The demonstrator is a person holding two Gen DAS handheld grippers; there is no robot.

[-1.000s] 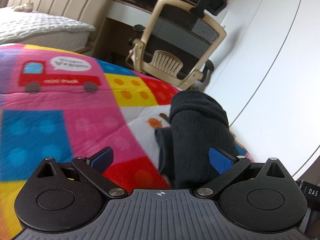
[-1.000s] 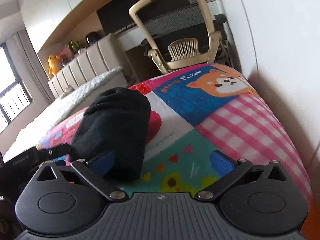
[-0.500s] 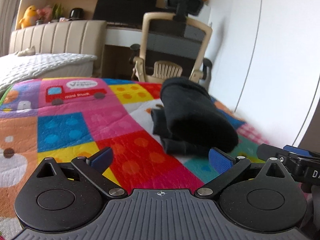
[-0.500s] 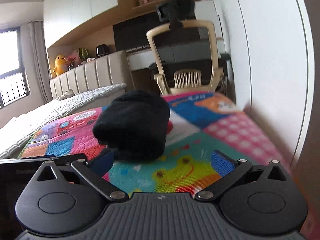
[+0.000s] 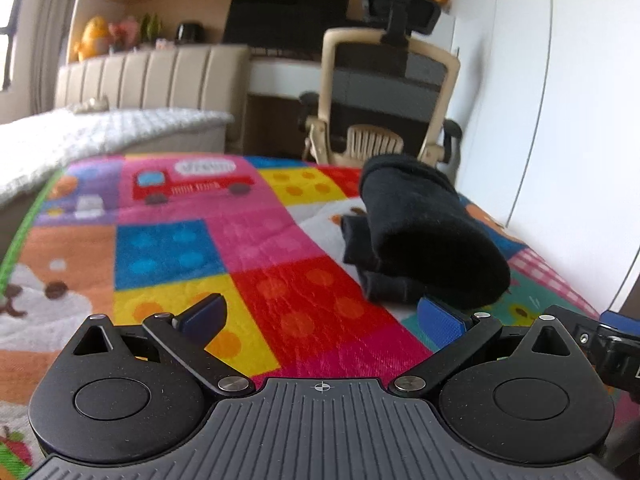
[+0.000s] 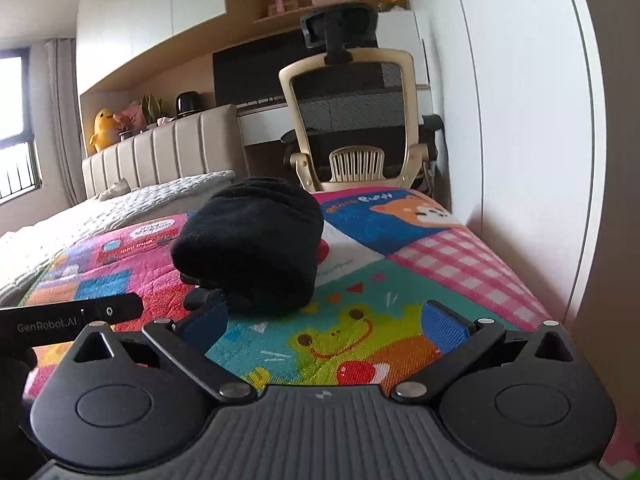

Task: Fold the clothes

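A black garment [image 5: 420, 232], folded into a thick bundle, lies on the colourful patchwork mat [image 5: 200, 240]; it also shows in the right wrist view [image 6: 256, 244]. My left gripper [image 5: 322, 314] is open and empty, a little short of the bundle and to its left. My right gripper [image 6: 324, 326] is open and empty, short of the bundle and to its right. Neither gripper touches the cloth. The other gripper's body shows at the edge of each view.
A beige office chair [image 5: 384, 92] stands past the mat's far end, before a white desk. A white wall [image 6: 520, 120] runs along the right side of the mat. A bed with a beige headboard [image 6: 160, 160] lies to the left.
Both grippers have pulled back from the black bundle and levelled out; it now lies farther ahead, free of both. The jaws stay open.
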